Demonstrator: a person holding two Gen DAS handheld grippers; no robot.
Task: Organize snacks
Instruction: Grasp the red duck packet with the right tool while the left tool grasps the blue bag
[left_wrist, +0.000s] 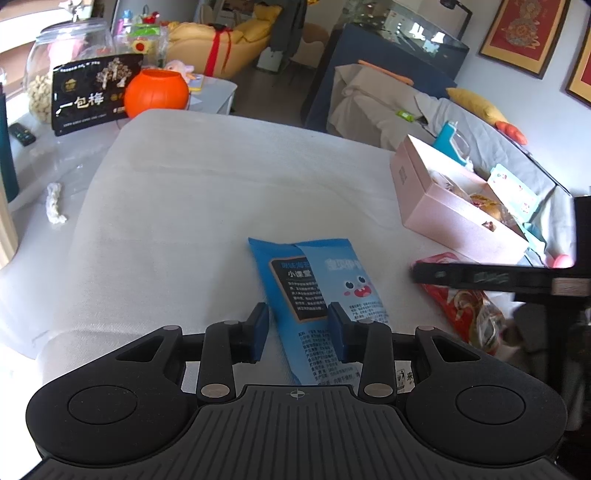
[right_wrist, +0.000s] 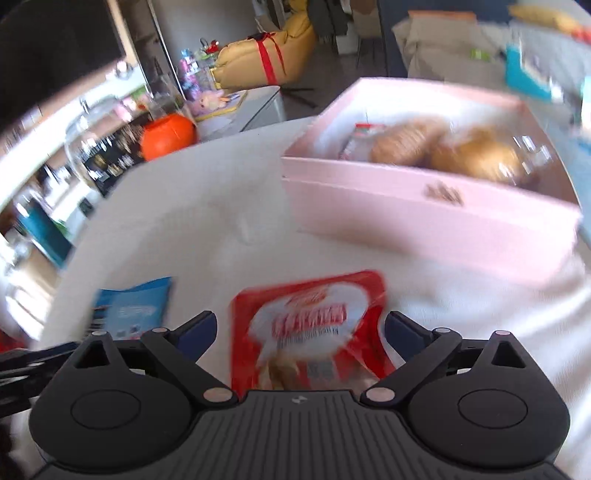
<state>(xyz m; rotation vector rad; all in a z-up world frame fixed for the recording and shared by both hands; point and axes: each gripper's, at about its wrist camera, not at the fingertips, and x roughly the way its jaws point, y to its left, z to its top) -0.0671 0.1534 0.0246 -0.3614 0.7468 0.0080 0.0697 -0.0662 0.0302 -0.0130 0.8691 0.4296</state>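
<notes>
While the left tongs (left_wrist: 298, 325) sit half-spread w/ the blue snack pack (left_wrist: 317, 295) between the pads, can't tell if they're actually pinching it. Right tongs (right_wrist: 301, 332) are spread wide over the red snack pack (right_wrist: 310, 328), not touching. Both packs lie flat on the white-covered bench (left_wrist: 207, 192), pink box (right_wrist: 424, 210) w/ pastries nearby.
</notes>
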